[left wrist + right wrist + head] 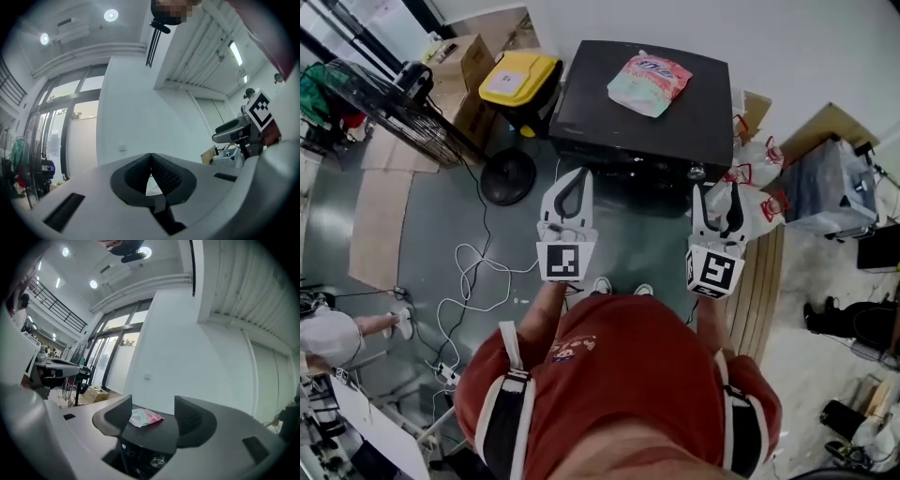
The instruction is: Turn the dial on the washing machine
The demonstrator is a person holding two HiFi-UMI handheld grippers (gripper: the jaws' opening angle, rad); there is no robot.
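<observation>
From the head view, a dark washing machine [675,122] stands on the floor just ahead of the person, with a pink and green pouch [649,82] lying flat on its lid. To its left is a bin with a yellow lid [517,80]; the lid is down, so the contents cannot be seen. White plastic bags with red handles [752,199] sit at the machine's right corner, and what they hold cannot be made out. The left tongs [577,180] hang in front of the machine with their tips together. The right tongs [719,202] are held over its front right corner with their tips apart. A small round knob [697,172] shows on the machine's front edge, too small to read clearly.

In the left gripper view, the left tongs [151,159] are closed, pad tips touching each other and gripping nothing. A pale sliver shows through the gap below the tips, but it cannot be identified. The other gripper's marker cube [259,108] appears at the right edge.

In the right gripper view, the right tongs [153,404] stand wide open and empty, touching nothing. Between them, farther off, are the washing machine's top [159,432] and the pouch [144,418]. The dial [158,461] sits on the front panel below, partly cut off by the gripper's body.
</observation>
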